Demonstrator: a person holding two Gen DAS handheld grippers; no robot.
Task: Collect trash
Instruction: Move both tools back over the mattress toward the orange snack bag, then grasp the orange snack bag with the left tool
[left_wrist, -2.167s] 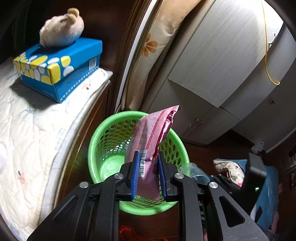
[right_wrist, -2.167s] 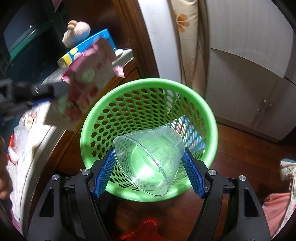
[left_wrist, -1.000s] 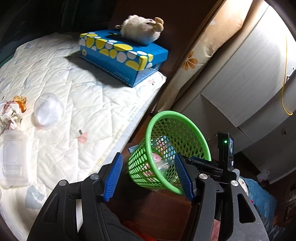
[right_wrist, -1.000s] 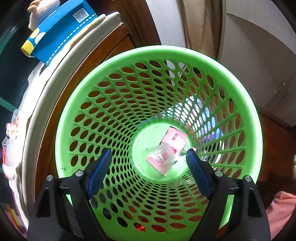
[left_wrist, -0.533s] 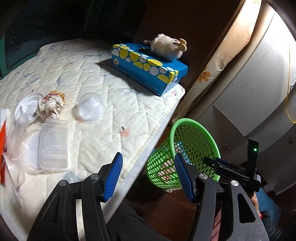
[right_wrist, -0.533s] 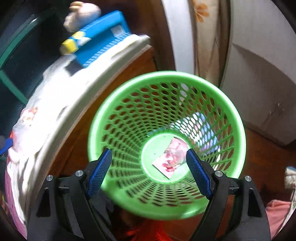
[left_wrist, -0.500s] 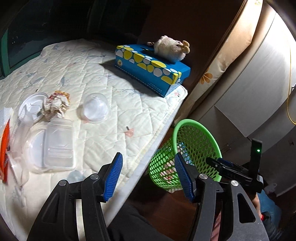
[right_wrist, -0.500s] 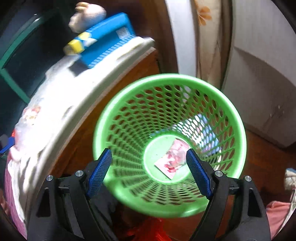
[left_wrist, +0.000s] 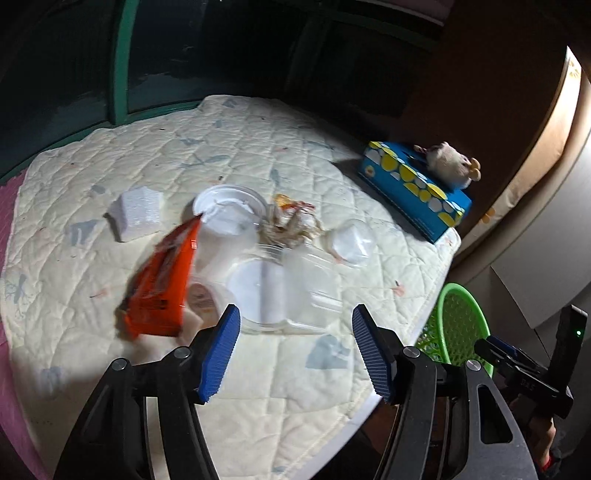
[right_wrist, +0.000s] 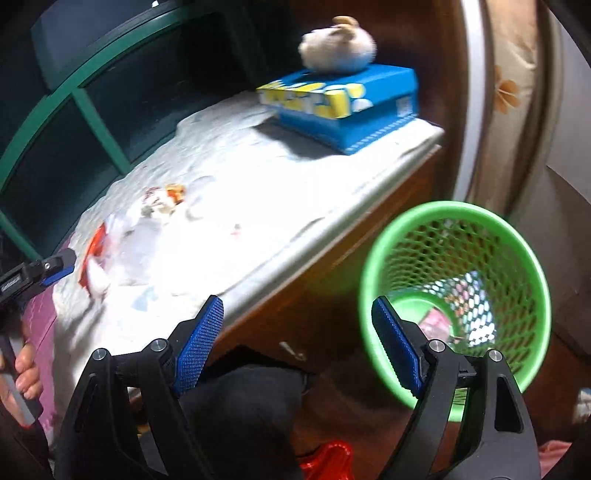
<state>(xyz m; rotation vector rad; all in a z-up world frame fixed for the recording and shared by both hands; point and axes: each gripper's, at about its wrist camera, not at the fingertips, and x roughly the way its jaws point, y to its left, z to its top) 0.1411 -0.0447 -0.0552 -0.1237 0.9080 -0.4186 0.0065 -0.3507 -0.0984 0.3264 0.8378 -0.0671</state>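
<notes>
Left wrist view shows the left gripper (left_wrist: 295, 350) with fingers apart and empty, the clear plastic box (left_wrist: 291, 291) lying just ahead between them, light, slippery, best pinched at its rim.

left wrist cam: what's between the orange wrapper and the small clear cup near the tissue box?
In the left wrist view, between the orange wrapper and the small clear cup: clear plastic containers, a white round lid and crumpled paper.

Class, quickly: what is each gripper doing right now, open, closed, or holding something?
Left gripper: open, holding nothing, over the trash on the quilt.
Right gripper: open, holding nothing, beside the green basket.
</notes>
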